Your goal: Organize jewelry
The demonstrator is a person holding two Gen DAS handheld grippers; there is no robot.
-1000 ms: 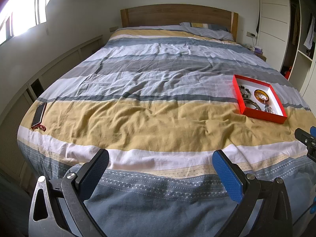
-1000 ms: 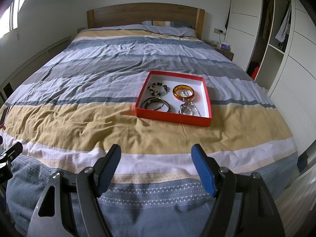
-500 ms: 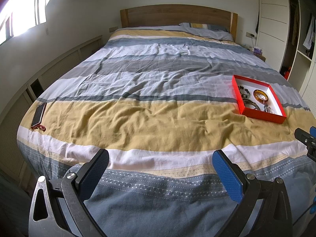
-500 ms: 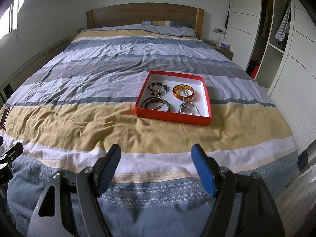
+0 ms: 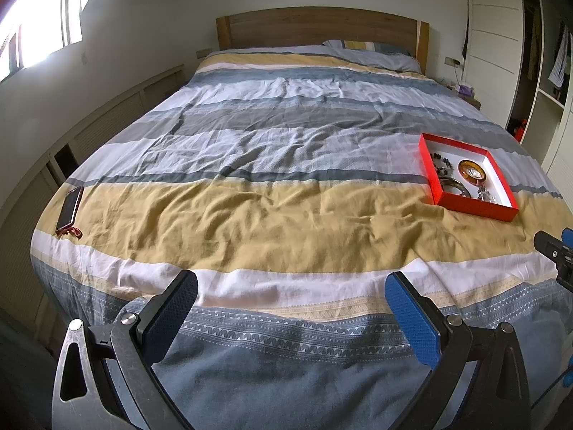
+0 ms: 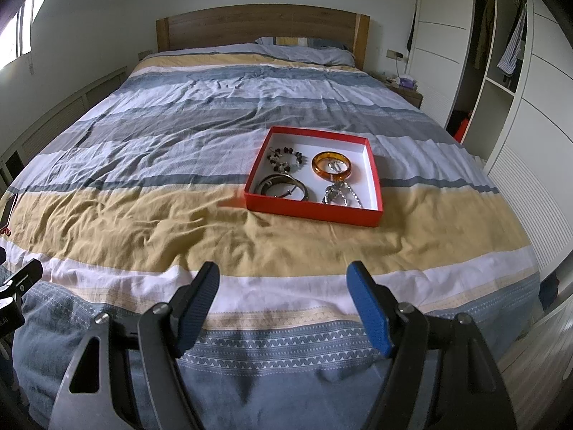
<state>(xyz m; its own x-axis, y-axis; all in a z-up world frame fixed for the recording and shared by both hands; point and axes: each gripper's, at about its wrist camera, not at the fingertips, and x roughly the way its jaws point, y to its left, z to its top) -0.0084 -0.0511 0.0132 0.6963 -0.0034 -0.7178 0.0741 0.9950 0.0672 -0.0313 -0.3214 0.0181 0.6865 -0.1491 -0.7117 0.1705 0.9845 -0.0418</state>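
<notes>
On the bed (image 6: pixel 150 165), over the yellow band of the striped duvet (image 6: pixel 200 107), sits the red tray (image 6: pixel 311 211) with its white floor; you see it straight ahead of your right hand-held gripper (image 6: pixel 283 302) and far off to the right of your left hand-held gripper (image 5: pixel 292 310). Inside the tray, the beaded bracelet (image 6: pixel 286 158) lies at the far left; the amber bangle (image 6: pixel 331 166) lies at the far right, apart from the beads; the dark metal bangles (image 6: pixel 282 187) lie at the near left, just below the beads; the silver chain piece (image 6: pixel 340 195) lies at the near right, its top just touching the amber bangle's near edge. From the left view the same tray (image 5: pixel 478 211) shows at an angle, and its contents are too small to sort out there. Your right hand-held gripper hangs above the foot of the bed with its blue pads spread wide and nothing between them; your left one is likewise wide open and empty, well short of the tray. A phone (image 5: pixel 70 207) with a red cord lies on the left edge of the duvet, well apart from everything else; a pillow (image 6: pixel 304 52) rests against the wooden headboard (image 6: pixel 258 30); an open wardrobe (image 6: pixel 501 53) stands to the right of the bed.
</notes>
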